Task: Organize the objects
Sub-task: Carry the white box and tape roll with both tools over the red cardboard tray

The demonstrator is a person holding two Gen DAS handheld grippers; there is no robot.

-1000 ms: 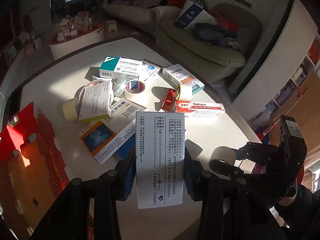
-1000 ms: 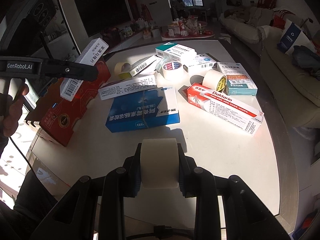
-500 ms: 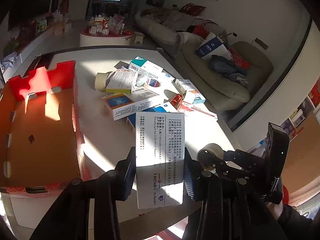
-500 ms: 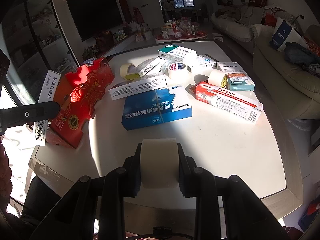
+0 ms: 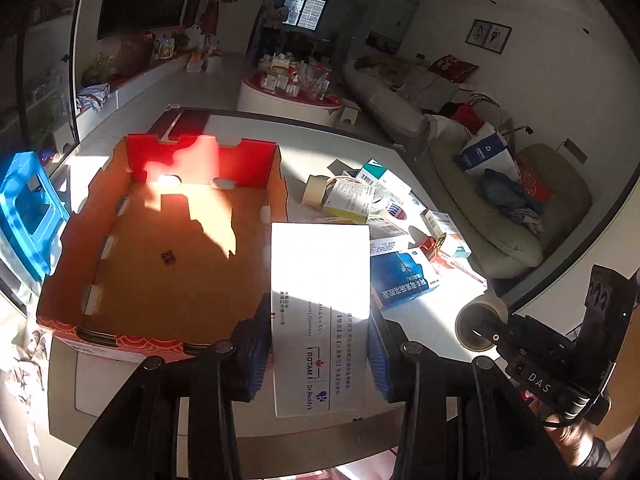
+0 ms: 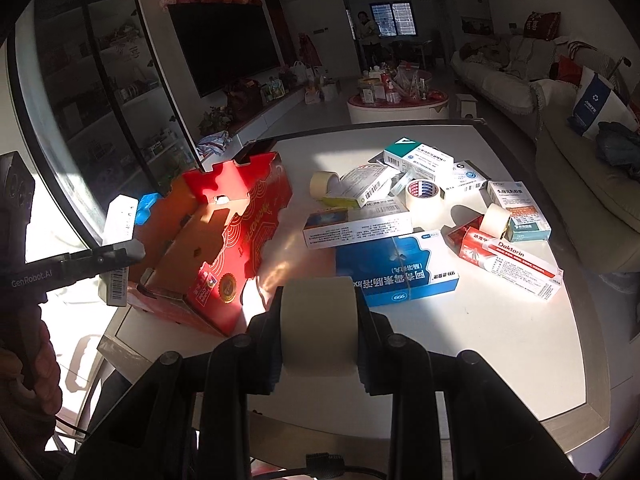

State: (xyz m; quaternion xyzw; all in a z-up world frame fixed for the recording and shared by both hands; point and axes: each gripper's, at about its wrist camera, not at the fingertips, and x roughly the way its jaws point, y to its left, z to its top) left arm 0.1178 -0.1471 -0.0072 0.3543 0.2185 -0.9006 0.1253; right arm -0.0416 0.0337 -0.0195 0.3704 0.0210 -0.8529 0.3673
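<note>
My left gripper is shut on a white medicine box, held above the near right corner of an open red cardboard tray, which is empty inside. My right gripper is shut on a beige tape roll, held over the table's near edge beside the tray. The right gripper with its roll also shows in the left wrist view; the left gripper and its box show in the right wrist view.
A pile of medicine boxes and tape rolls lies on the white table: a blue box, a red-and-white Daktarin box, a red-printed tape roll, a beige roll. A blue stool stands left; a sofa stands right.
My left gripper has swung left with the white box, from over the pile to over the tray. My right gripper has drawn back slightly with the tape roll.
</note>
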